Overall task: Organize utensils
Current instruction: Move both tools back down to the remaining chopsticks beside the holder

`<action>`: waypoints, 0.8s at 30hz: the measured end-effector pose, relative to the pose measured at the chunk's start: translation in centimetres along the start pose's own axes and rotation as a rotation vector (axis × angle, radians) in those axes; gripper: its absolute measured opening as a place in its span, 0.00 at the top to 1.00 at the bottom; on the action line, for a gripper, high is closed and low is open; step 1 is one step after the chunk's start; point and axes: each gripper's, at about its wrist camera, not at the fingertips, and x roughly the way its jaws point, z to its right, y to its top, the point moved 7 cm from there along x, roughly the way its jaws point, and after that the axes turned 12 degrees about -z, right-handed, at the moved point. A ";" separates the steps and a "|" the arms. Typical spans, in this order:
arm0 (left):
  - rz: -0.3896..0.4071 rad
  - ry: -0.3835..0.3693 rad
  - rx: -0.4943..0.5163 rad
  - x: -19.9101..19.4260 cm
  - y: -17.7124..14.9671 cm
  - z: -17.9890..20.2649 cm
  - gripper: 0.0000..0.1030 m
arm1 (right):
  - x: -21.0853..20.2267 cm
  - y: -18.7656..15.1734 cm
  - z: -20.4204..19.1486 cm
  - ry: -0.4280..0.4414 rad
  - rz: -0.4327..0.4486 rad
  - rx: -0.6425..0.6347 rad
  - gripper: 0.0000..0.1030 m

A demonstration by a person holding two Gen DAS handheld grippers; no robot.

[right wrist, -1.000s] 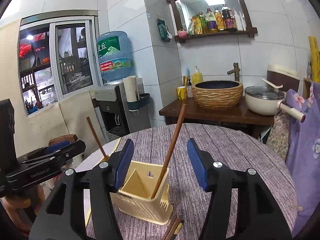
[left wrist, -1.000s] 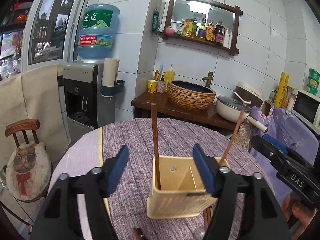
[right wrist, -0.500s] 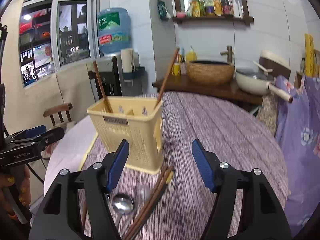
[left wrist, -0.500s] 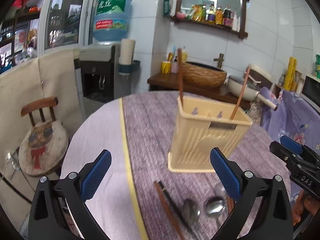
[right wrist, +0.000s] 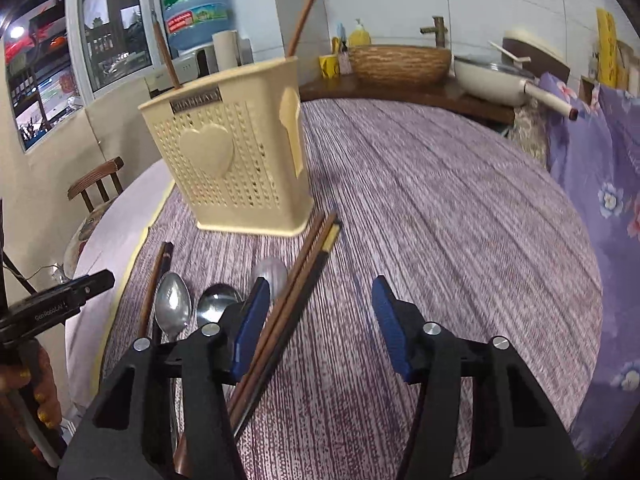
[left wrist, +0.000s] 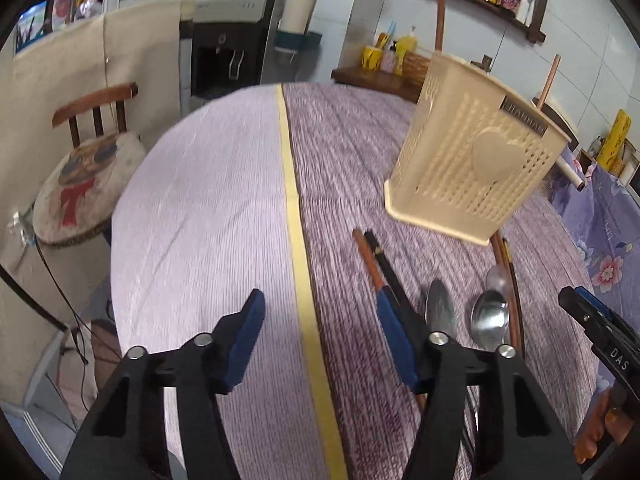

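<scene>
The right gripper stood half open and empty, its jaws having just been closing; the chopsticks lay just off its left pad, long axis running ahead toward the holder; the left gripper, likewise empty, sat farther off.

The table's left half lies bare, and so does its right side past the holder. The holder stands in the far middle, with two chopsticks rising tall from it. Just near of it the way is cluttered: spoons and flat chopsticks lie close together on the cloth. A chair crowds the table's left edge.
</scene>
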 end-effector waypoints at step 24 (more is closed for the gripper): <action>-0.021 0.001 0.062 0.6 -1.3 2.3 0.66 | 4.1 -1.4 -0.7 -0.064 -0.124 0.012 0.65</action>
